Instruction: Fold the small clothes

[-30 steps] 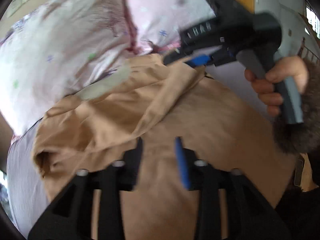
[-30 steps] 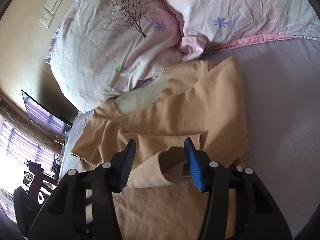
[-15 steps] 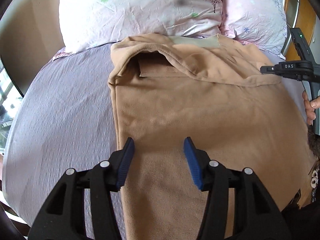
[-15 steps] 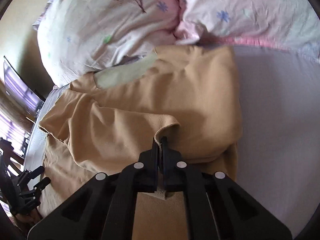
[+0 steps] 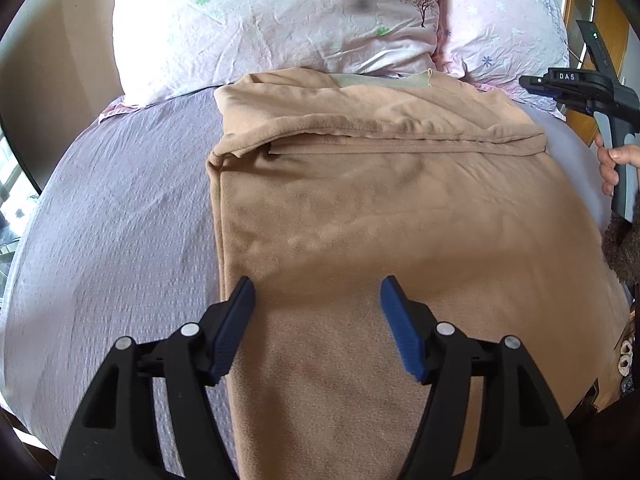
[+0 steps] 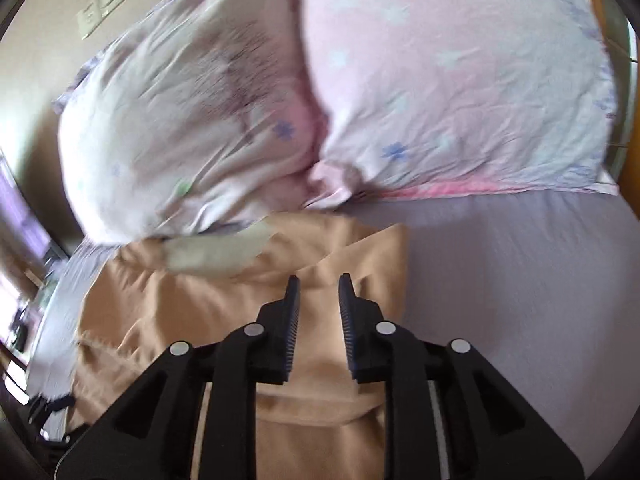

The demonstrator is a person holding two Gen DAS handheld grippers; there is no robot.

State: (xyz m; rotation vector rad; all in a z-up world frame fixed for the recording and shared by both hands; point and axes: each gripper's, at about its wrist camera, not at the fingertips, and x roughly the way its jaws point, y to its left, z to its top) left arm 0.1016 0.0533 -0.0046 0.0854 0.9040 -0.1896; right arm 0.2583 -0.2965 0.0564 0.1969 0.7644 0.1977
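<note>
A tan garment (image 5: 380, 216) lies flat on the lilac bed sheet (image 5: 120, 220), its far end folded over near the pillows, with a pale green waistband (image 5: 380, 79) at the far edge. My left gripper (image 5: 318, 300) is open and empty above the garment's near left part. My right gripper (image 6: 319, 296) is open with a narrow gap, empty, above the garment's (image 6: 192, 312) far right fold. In the left wrist view its body (image 5: 576, 88) shows at the right edge, held by a hand.
Two pink-and-white floral pillows (image 5: 280, 20) (image 6: 460, 80) lie against the headboard just beyond the garment. Bare sheet (image 6: 520, 280) lies right of the garment. A beige wall with switches (image 6: 104, 4) is at the far left.
My right gripper let go of the folded garment edge and opened a little, moving away over the fold. The fold now lies flatter. My left gripper stays open in about the same place.
</note>
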